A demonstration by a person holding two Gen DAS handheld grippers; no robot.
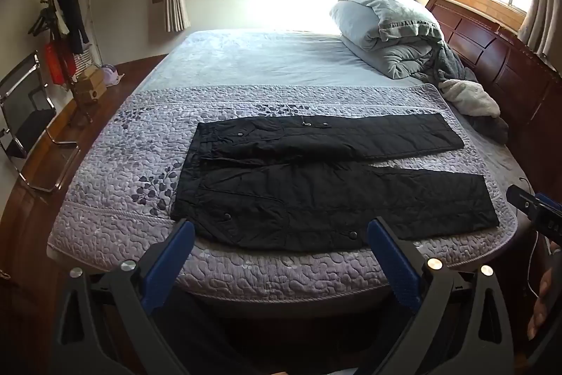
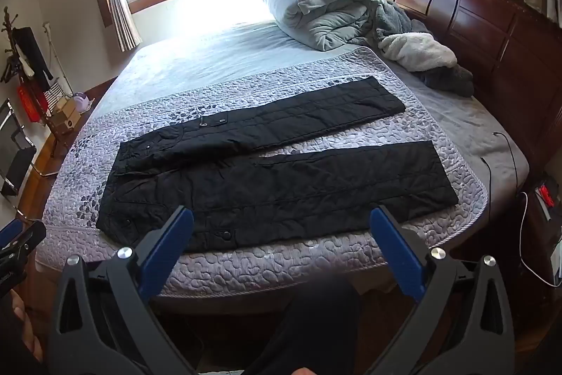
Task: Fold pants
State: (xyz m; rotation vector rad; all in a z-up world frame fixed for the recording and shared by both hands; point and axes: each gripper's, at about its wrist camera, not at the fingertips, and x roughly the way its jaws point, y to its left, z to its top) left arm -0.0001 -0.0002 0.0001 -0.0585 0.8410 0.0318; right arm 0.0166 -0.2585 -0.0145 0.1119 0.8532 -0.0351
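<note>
Left wrist view: black pants (image 1: pixel 316 185) lie flat on the quilted bedspread (image 1: pixel 116 164), near the bed's front edge.
Long axis: runs 9 to 3 o'clock across the frame; waistband at 9, leg hems at 3.
Legs: spread in a narrow V, far leg angling toward 2 o'clock, near leg toward 3; a strip of quilt shows between them.
Left gripper (image 1: pixel 281 231): jaws spread wide, nothing between them; blue pads hang above the front bed edge.
Pants vs left jaws: the near hip and thigh edge sits in the gap at 12 o'clock from the tips; no contact visible.
Right wrist view: pants (image 2: pixel 281 174) same layout, waistband at 9, hems at 3, tilted slightly up toward 2.
Right gripper (image 2: pixel 281 220): jaws spread wide, empty.
Pants vs right jaws: the near leg's lower edge is seen between the tips, just beyond them; apart.
Background: folded duvet (image 2: pixel 323 6) at 12 to 1 o'clock, wooden headboard (image 2: pixel 491 34) at 2.
</note>
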